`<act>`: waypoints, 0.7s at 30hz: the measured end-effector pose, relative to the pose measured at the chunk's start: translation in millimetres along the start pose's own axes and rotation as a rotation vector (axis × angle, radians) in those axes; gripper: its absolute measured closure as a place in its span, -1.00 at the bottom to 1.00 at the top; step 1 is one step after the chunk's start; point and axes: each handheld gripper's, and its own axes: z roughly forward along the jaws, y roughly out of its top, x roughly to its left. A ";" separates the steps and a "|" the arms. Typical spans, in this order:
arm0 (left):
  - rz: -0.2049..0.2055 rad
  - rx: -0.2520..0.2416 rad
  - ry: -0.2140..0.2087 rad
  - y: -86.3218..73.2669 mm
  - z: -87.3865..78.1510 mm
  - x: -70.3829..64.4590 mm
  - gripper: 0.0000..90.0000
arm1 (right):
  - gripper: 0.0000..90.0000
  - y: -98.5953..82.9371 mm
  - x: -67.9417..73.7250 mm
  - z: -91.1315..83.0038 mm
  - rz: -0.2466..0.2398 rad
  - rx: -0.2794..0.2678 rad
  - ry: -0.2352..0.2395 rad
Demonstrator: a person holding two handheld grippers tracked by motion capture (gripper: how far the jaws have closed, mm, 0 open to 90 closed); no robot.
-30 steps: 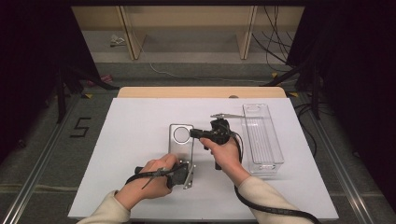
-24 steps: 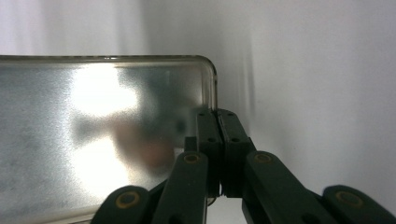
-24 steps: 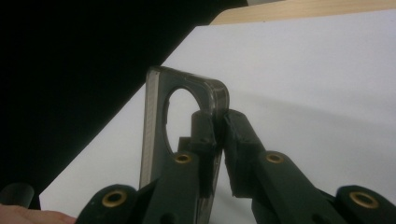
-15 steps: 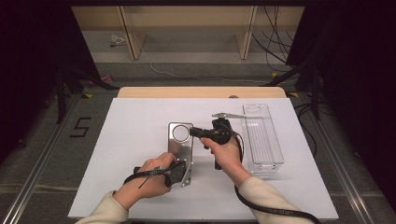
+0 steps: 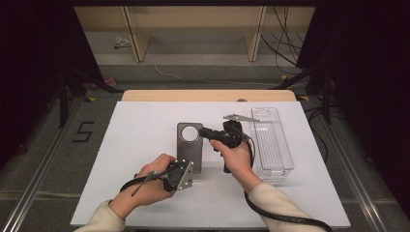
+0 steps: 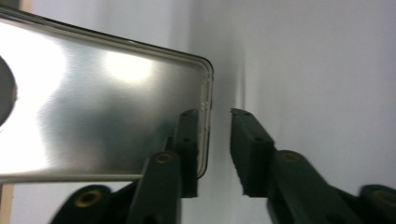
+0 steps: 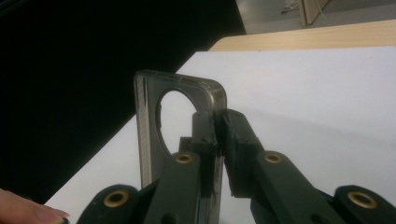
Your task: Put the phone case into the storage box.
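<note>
Our left claw (image 5: 186, 175) has slid up to the phone case (image 5: 189, 145), jaws now parted astride its near corner. The case lies mid-bench (image 5: 145, 125), and our right claw (image 5: 203, 131) stays clamped on its far edge: handover is likely next.

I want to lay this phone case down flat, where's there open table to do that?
The white table is bare left of the phone case, out to its left edge, and along the far edge. It is crowded at the middle and right: the right gripper, left gripper and clear plastic tray.
</note>
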 end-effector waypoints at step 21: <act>-0.502 -0.242 0.114 -53.8 -25.5 12.7 -0.52 | 0.86 4.6 -1.9 -4.8 -0.058 -0.015 -0.031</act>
